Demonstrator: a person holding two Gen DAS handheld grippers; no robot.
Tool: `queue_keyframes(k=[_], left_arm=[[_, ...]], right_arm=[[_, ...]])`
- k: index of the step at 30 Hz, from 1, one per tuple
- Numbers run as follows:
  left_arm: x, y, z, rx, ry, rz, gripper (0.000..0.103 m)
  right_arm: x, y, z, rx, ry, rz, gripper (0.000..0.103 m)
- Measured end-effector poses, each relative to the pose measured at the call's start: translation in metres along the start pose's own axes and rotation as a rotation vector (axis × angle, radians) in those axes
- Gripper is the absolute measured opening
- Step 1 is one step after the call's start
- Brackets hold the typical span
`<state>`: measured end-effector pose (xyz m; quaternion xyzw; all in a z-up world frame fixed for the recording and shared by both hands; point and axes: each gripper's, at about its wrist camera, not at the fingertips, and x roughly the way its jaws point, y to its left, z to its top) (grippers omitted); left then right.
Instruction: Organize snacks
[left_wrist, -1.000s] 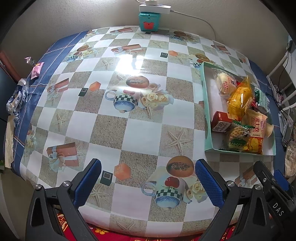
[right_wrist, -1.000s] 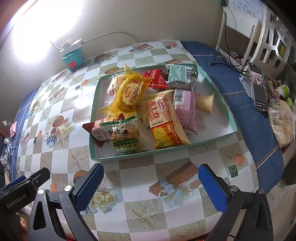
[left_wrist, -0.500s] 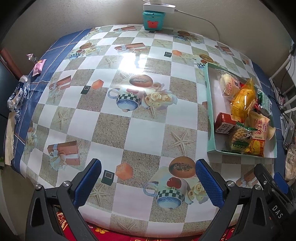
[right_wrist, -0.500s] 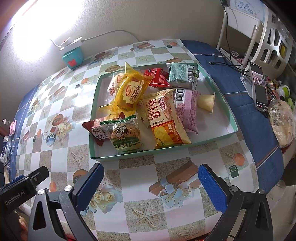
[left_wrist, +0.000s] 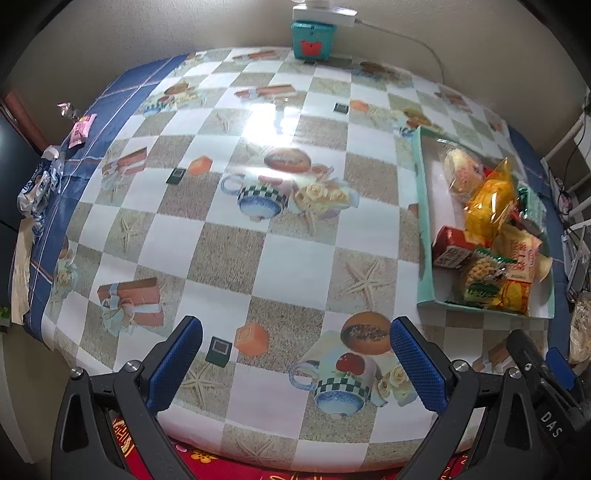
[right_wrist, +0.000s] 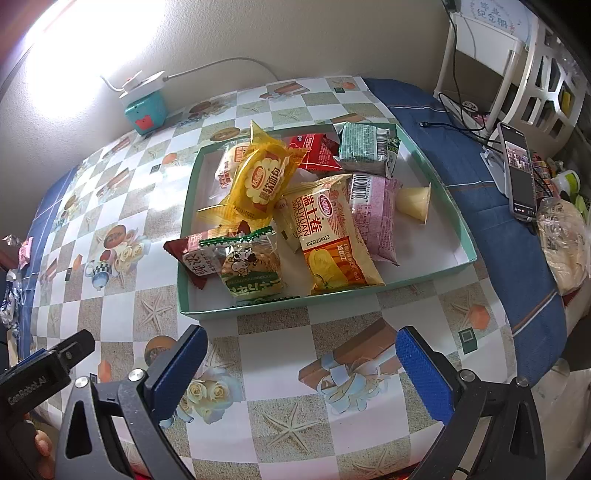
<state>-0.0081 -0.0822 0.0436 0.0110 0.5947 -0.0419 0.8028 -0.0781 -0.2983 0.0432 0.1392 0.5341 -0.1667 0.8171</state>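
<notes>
Snacks lie heaped in the teal tray (right_wrist: 458, 221), which sits on the worktop (left_wrist: 229, 254) ahead of your right claw (right_wrist: 301, 363) and far to the right of your left claw (left_wrist: 295, 360). Both claws are spread wide and carry nothing, each hovering over the near edge of the worktop.

Working across the tray from its left wall: a dark red packet (right_wrist: 192, 258) pokes over the rim, with a green-and-cream biscuit bag (right_wrist: 253, 271) lapping it. Behind them a yellow twist-wrapped cake (right_wrist: 260, 181) rides on top of the pile. At the tray's middle lies an orange-yellow roll packet (right_wrist: 332, 236), then a pink packet (right_wrist: 373, 218), and a jelly cup (right_wrist: 413, 201) near the right wall. A red sachet (right_wrist: 314, 151) and a green pack (right_wrist: 365, 147) sit at the far wall.

Your risk is the overlap: pinch one wrapper and a neighbour may drag along or spill over the rim. Slick film could also slip from the pads.
</notes>
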Motion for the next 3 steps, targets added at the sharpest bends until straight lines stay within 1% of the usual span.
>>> queue_keyframes(k=[3], left_arm=[[-0.0035, -0.0025, -0.0003, 0.012, -0.014, -0.010, 0.101]], right_arm=[[-0.0001, 0.0000, -0.0003, 0.000, 0.000, 0.000, 0.103]])
